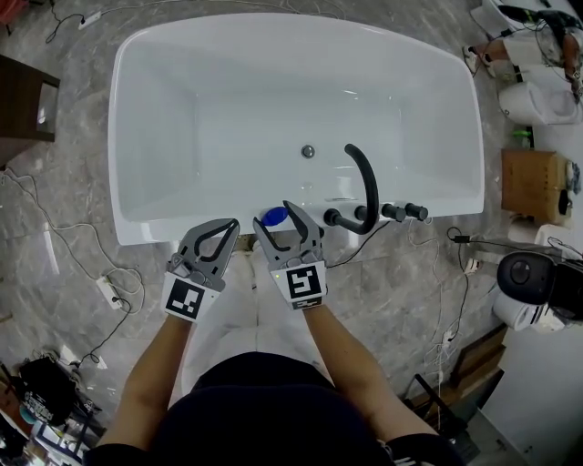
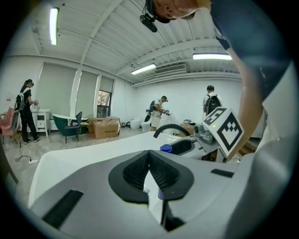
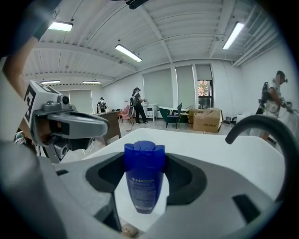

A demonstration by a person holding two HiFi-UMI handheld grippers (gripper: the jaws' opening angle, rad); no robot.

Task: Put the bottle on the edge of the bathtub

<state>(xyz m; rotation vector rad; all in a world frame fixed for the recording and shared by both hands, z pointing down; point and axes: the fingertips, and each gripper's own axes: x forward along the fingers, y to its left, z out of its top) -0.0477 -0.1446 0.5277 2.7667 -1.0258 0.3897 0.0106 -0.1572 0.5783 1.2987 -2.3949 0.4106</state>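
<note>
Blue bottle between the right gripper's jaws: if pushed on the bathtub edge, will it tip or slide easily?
Probably top-heavy: the blue bottle looks wider at its cap than at its lower end, so a nudge may tip it. Its smooth plastic could slide on the glossy bathtub rim. It looks small and rigid, likely light.

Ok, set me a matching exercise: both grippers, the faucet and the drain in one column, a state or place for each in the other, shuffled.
Column one
1. left gripper
2. right gripper
3. faucet
4. drain

Column two
A. black, arching from the near rim of the bathtub
B. shut on the blue bottle
C. shut, with nothing between its jaws
D. small and round, on the bathtub's floor

Pairs: 1-C, 2-B, 3-A, 4-D
</note>
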